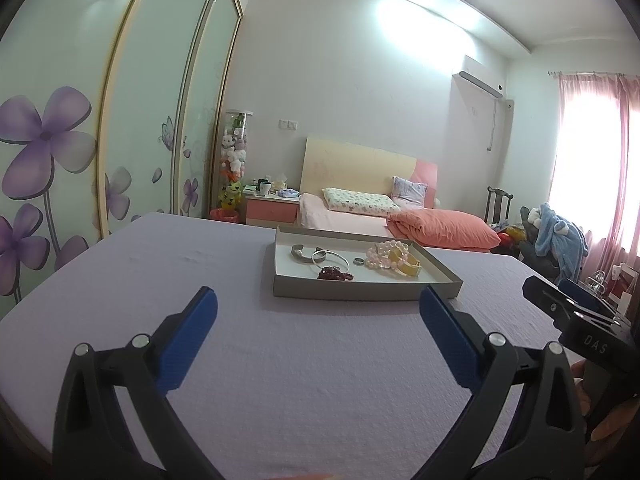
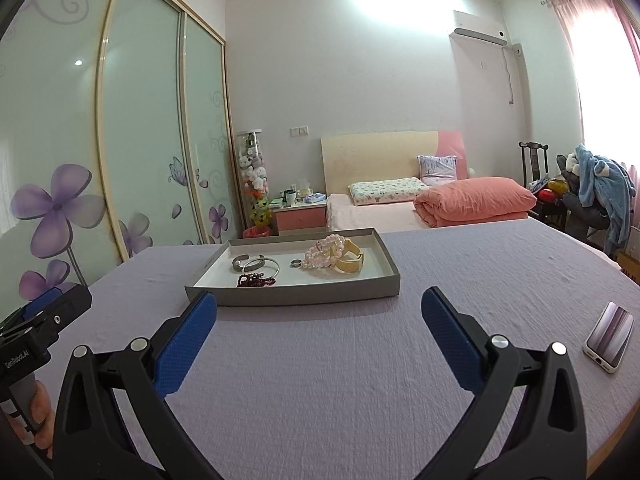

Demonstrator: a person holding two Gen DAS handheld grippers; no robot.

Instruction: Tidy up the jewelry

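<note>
on a lilac tablecloth (image 2: 320, 360), a shallow grey tray (image 2: 300, 294) already holds bangles, a ring (image 2: 295, 264) and beads. left gripper (image 1: 318, 320) and right gripper (image 2: 319, 320) hover near, jaws spread, empty; little seems left.

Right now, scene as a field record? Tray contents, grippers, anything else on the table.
surface: lilac cloth-covered table
container: shallow grey cardboard tray
tray contents: silver open bangles, dark red bead string, small dark ring, pink bead bracelets, cream-yellow bangles
left hand-held gripper: open, empty
right hand-held gripper: open, empty
off-tray: white-cased smartphone
</note>
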